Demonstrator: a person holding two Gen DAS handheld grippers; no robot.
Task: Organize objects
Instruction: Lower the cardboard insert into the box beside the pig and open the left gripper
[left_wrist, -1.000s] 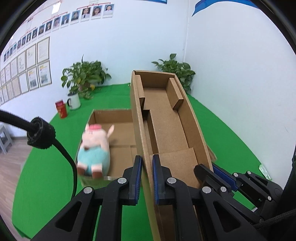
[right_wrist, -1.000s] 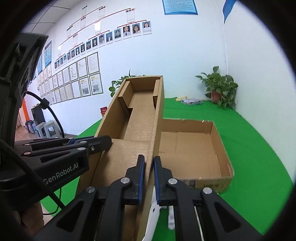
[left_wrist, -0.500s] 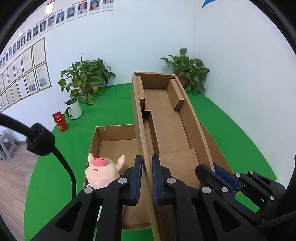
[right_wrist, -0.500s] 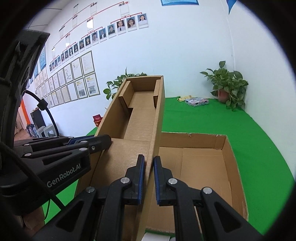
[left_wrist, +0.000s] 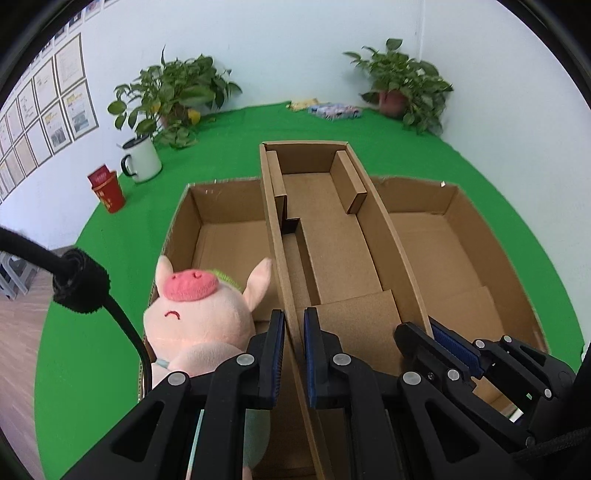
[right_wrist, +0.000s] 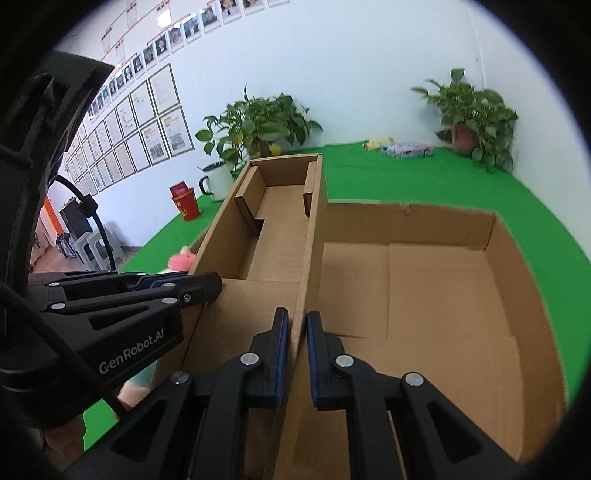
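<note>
Cardboard on both sides: the left gripper (left_wrist: 294, 354) pinches the narrow tray's (left_wrist: 332, 240) left wall, the right gripper (right_wrist: 295, 354) its right wall, holding it over the large open box (right_wrist: 491, 236). My guess is it's mid-placement (not yet seated). Left to right: red cup (left_wrist: 108, 189), mug (left_wrist: 142, 159), and plush pig (left_wrist: 199, 314) inside the box, crowding the tray's left side.

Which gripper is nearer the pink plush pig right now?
Left. The left gripper grips the narrow cardboard tray's wall right beside the pink plush pig; the right gripper grips the opposite wall, farther away.
</note>
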